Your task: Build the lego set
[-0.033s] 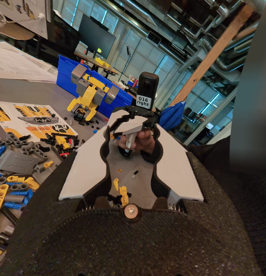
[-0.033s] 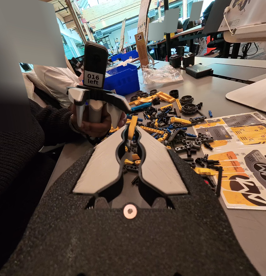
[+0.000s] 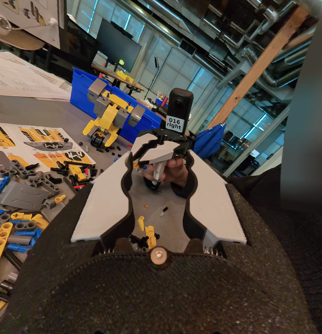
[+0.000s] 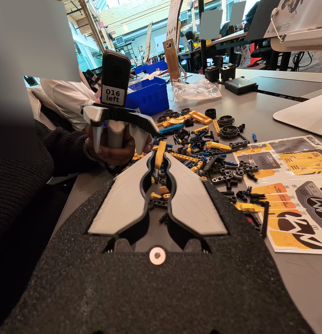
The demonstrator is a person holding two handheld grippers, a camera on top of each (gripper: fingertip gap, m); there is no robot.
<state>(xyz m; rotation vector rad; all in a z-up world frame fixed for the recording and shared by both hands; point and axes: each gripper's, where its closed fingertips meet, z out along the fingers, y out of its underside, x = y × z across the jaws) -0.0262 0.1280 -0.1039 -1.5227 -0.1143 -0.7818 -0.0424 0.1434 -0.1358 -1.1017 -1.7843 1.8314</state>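
- Here the right gripper (image 4: 158, 156) pinches a yellow beam (image 4: 160, 152) between its fingertips; the beam stands nearly upright, leaning toward 1 o'clock, with a blue pin (image 4: 168, 145) sticking out near its top toward 3 o'clock.
- In the left wrist view the same right gripper (image 3: 136, 163) shows at 12 o'clock, with a bit of yellow and blue at its tips.
- The left gripper (image 3: 159, 157) is spread wide and holds nothing; bare grey table (image 3: 157, 202) shows between its fingers.
- Down in that gap, toward 6 o'clock, lie a few small yellow pieces (image 3: 149, 235) and black pins (image 3: 141, 239).
- From the right wrist view, the left gripper (image 4: 120, 126) is held up at 10 o'clock of the beam, just beside it, by a hand (image 4: 118, 153).
- The loose Lego parts (image 4: 201, 142) spread over the table from 12 to 3 o'clock of the right claw: yellow beams, black wheels, grey connectors.
- A sticker sheet (image 4: 292, 189) lies flat at 3 o'clock, beside the pile.
- In the left wrist view, a partly built yellow and grey model (image 3: 111, 115) stands at 11 o'clock, touching or just in front of a blue bin (image 3: 80, 90); which, I cannot tell.
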